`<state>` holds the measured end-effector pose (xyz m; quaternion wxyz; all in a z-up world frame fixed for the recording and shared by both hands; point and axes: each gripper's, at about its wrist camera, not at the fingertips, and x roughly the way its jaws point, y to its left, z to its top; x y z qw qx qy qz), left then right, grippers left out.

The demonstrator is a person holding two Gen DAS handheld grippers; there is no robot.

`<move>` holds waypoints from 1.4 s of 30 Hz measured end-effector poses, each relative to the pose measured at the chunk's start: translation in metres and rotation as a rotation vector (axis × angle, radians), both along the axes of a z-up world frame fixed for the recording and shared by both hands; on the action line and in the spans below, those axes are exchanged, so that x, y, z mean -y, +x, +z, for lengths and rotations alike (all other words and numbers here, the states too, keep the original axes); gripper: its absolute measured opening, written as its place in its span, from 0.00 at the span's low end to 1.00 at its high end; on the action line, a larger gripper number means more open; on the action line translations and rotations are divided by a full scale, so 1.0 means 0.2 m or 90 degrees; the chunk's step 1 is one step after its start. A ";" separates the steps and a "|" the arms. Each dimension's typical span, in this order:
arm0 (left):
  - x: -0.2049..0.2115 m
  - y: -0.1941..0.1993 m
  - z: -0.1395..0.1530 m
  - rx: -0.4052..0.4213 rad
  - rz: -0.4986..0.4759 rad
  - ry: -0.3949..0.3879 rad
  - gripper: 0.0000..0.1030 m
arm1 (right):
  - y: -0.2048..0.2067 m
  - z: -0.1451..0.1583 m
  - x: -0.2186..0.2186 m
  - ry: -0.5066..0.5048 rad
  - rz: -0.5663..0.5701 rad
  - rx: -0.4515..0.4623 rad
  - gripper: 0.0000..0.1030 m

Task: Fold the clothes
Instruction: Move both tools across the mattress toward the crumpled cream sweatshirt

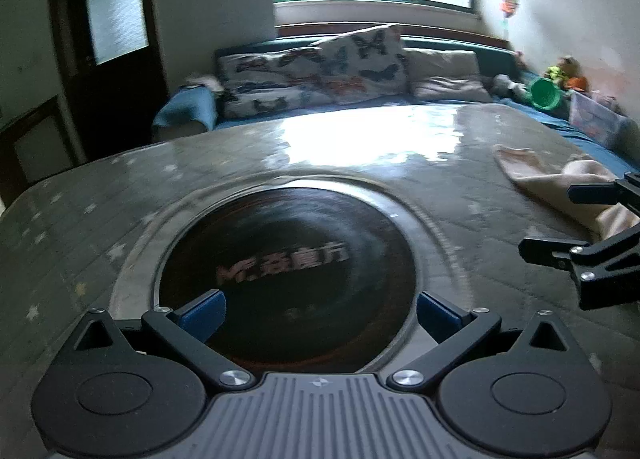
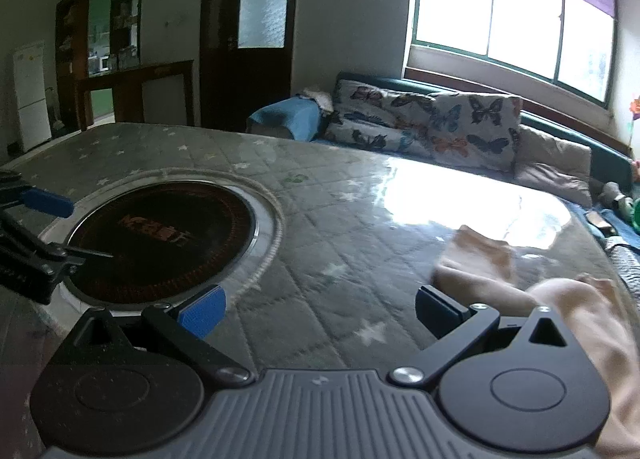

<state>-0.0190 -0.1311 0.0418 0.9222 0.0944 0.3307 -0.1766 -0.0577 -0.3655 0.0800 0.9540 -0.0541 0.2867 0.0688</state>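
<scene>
A pale pink garment (image 1: 560,187) lies crumpled on the right side of the table; in the right wrist view the same garment (image 2: 560,307) spreads from the middle right down to the lower right corner. My left gripper (image 1: 320,315) is open above the dark round hob, with nothing between its blue pads. My right gripper (image 2: 320,313) is open over the quilted cover, its right finger close to the cloth's edge. In the left wrist view the right gripper (image 1: 556,219) enters from the right edge, open beside the garment. At the left edge of the right wrist view, the left gripper (image 2: 72,231) shows.
The table (image 1: 100,219) has a grey star-patterned quilted cover under clear plastic, with a round dark hob (image 1: 288,271) set in the middle. Behind it stands a sofa with butterfly cushions (image 1: 312,67), toys and a green bucket (image 1: 544,93). A dark door (image 1: 108,43) stands on the left.
</scene>
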 end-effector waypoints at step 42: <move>0.59 -0.29 0.06 -0.078 -0.217 0.047 1.00 | -0.58 -0.03 0.30 -0.026 -0.157 -0.093 0.94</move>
